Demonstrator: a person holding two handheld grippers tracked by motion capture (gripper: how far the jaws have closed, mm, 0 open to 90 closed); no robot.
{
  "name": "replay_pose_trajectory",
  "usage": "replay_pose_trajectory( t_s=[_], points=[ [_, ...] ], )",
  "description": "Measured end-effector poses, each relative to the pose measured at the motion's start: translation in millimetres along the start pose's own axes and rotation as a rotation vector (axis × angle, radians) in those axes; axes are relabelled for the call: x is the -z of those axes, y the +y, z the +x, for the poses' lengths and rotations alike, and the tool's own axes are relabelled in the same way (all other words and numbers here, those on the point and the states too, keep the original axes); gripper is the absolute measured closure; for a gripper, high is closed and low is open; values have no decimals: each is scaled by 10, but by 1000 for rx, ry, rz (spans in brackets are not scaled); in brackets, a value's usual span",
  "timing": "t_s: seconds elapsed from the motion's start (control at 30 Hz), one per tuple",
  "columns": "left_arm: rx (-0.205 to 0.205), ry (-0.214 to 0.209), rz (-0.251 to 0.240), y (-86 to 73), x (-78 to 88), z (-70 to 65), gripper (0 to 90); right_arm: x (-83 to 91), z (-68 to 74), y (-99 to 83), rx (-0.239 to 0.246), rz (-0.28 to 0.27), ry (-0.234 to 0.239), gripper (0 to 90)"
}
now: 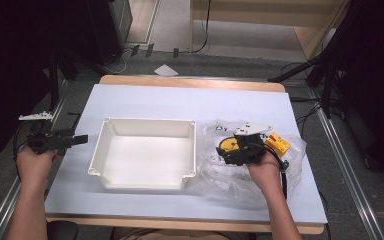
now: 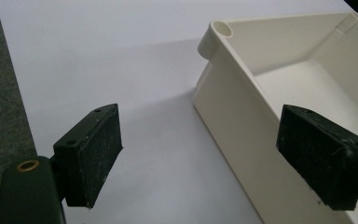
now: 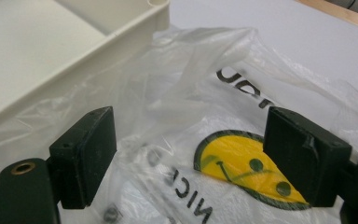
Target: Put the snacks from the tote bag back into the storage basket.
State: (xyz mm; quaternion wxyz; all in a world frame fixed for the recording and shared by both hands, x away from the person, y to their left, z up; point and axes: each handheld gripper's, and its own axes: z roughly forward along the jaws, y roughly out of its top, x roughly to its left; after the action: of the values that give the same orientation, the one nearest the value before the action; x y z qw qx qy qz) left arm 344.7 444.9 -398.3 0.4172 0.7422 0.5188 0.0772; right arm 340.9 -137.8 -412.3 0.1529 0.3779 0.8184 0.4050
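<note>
The right tongs (image 1: 240, 150) are hovering right over the bag (image 1: 230, 172), a clear crinkly plastic one with a yellow smiley (image 3: 242, 165) and black lettering printed on it. In the right gripper view the jaws are standing wide apart, released, with the bag sitting between and below them, and neither pad looks like it's pinching the plastic. The bag is lying on the counter (image 1: 145, 100) just right of the tray (image 1: 105, 155), pressing up against the tray's right wall. A small yellow block (image 1: 278, 143) is sitting at the bag's far right side; hard to say whether it's inside the bag or on top. The white tray is sitting mid-counter with nothing in it that shows. The left tongs (image 1: 70, 140) are hanging out at the left edge of the counter, well apart from the bag, pointing toward the tray. In the left gripper view those jaws are also gaping open with nothing between them, just bare counter and the tray's near corner (image 2: 219, 32) ahead.
</note>
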Motion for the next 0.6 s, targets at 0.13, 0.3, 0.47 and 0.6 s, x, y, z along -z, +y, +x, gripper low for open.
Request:
replay_pose_trajectory(
  t_s=[0.13,0.3,0.47,0.6],
  points=[
    [4,0,-2,-1,4,6,149,12,-12,56,22,40,11,175],
    [9,-4,-11,9,14,20,149,-17,-45,84,2,63,44,175],
    [14,-5,-18,14,12,27,149,-53,-53,127,-8,82,47,176],
    [14,-9,-17,20,12,35,149,-84,-81,209,-22,87,51,175]
  ],
)
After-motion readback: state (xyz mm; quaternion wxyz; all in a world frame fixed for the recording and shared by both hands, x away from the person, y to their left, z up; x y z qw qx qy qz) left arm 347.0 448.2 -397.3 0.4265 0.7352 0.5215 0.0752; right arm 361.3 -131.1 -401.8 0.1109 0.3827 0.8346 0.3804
